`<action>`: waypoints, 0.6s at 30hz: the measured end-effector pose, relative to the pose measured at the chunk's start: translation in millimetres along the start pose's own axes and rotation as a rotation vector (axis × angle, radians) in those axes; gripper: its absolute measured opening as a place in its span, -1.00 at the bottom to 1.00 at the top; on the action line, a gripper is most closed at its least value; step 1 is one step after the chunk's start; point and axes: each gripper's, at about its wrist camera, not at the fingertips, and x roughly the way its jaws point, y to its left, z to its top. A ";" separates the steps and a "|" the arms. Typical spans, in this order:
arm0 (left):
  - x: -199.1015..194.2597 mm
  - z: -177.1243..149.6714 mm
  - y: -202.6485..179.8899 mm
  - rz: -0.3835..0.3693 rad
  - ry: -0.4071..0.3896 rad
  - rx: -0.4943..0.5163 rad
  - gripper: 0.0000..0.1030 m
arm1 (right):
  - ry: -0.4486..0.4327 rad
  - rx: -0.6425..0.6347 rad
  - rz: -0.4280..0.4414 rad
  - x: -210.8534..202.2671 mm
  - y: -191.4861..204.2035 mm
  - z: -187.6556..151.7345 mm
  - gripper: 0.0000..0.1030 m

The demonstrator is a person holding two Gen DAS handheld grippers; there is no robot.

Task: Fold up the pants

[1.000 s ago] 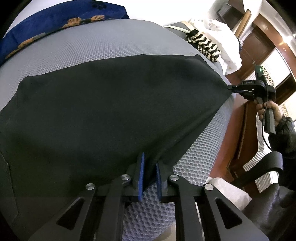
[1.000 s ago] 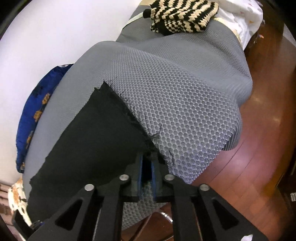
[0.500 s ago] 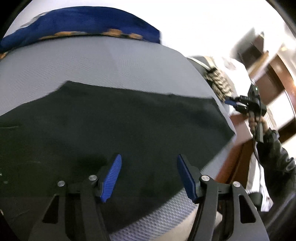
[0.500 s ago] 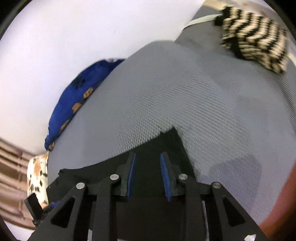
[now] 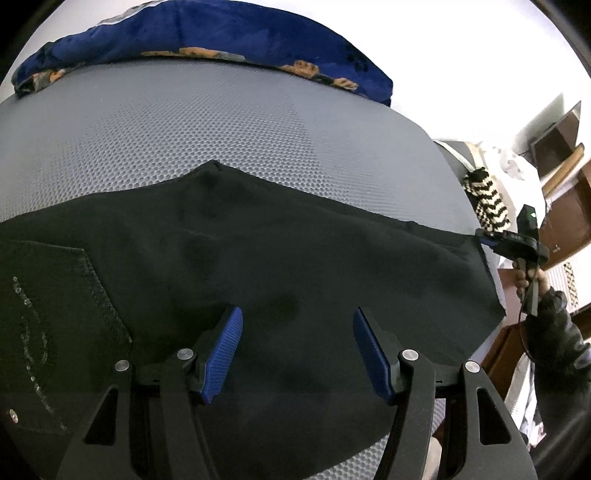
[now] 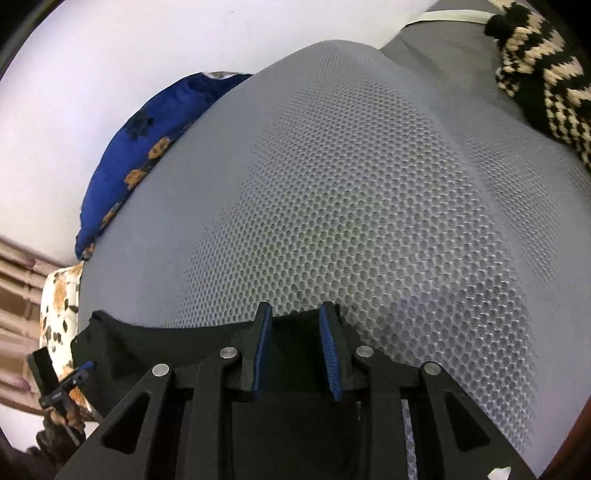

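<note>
Pants (image 5: pixel 295 266), black, spread flat across the grey honeycomb-mesh bed (image 5: pixel 221 122), one stitched pocket (image 5: pixel 66 295) showing at the left of the left wrist view. Hovering over the near part of the cloth: left tool (image 5: pixel 297 325), released, blue pads wide apart after just opening, nothing pinched between them, dark fabric lying loose below. At the far right corner of the garment: right tool (image 6: pixel 295 314), gripped by a hand (image 5: pixel 528 277) in a dark sleeve, tips at the pants' edge. Likewise released, jaws having just been opening to a narrow gap, black cloth visible under and between the pads but not squeezed. Along the far edge of the bed, against the white wall: blue blanket (image 5: pixel 221 33) with orange prints. Beyond the pants, well apart from them: black-and-cream knitted piece (image 6: pixel 546 74) on the bed.
</note>
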 end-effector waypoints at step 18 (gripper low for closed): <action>5.0 8.8 5.7 0.053 -0.049 -0.032 0.22 | -0.258 0.010 -0.284 -29.4 29.2 -33.2 -0.97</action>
